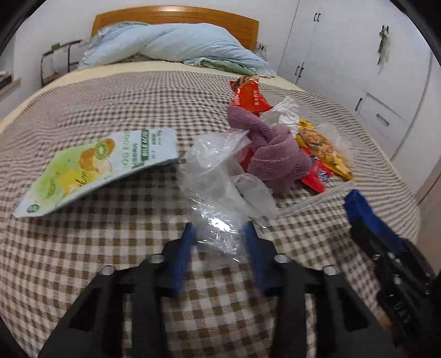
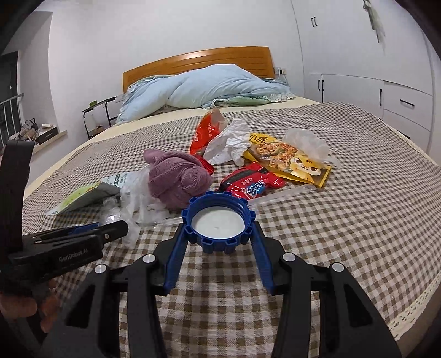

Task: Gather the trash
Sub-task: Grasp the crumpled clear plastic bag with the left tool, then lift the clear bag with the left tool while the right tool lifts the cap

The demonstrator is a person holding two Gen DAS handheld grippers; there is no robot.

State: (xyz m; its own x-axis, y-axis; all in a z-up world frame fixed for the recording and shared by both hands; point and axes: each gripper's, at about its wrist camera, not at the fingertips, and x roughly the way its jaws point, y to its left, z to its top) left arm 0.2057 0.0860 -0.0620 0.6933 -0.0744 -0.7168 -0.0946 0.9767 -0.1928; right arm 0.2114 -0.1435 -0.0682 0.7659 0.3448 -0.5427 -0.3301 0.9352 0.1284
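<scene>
Trash lies on a checked bedspread. My left gripper has its fingers on either side of the near end of a crumpled clear plastic bag; I cannot tell whether they press on it. My right gripper is shut on a blue bottle cap with a white inside, held just above the bedspread. A green and white pouch, a purple towel, red wrappers, a yellow snack packet and white crumpled paper lie around.
A light blue duvet is heaped by the wooden headboard. White wardrobes stand to the right of the bed. A small black side table stands on the left. The right gripper shows at the right edge of the left wrist view.
</scene>
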